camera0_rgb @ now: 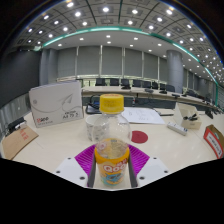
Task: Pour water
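Observation:
My gripper is shut on a clear plastic bottle with a yellow cap and a yellow-orange label. The bottle stands upright between the two magenta pads, which press on its sides. Just beyond the bottle, a clear plastic cup stands on the cream table, partly hidden behind the bottle's neck.
A white box with red print stands at the back left. A red coaster lies right of the cup. Papers lie behind it. A brown item lies far left and a red-edged box far right. Desks with monitors stand beyond.

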Action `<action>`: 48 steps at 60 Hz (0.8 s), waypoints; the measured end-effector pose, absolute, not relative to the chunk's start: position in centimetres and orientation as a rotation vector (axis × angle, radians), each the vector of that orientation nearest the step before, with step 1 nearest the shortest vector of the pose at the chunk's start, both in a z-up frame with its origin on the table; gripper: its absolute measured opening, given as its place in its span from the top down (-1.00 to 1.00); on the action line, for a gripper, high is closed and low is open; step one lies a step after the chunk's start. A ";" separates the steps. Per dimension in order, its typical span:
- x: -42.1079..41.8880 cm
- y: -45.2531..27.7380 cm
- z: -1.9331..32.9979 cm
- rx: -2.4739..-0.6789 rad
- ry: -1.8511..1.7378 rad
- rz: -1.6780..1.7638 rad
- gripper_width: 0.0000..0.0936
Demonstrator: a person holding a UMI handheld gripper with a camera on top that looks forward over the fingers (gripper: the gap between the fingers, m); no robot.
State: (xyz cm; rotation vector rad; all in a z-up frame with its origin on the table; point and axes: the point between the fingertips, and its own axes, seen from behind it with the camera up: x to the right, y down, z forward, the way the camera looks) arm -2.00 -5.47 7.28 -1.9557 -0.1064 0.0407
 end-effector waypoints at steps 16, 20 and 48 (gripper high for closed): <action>0.2 -3.7 10.1 -1.946 -0.138 -0.144 0.15; 1.6 -2.1 11.9 -1.929 -0.161 -0.231 0.15; 5.7 13.0 19.1 -1.390 -1.108 -1.369 0.15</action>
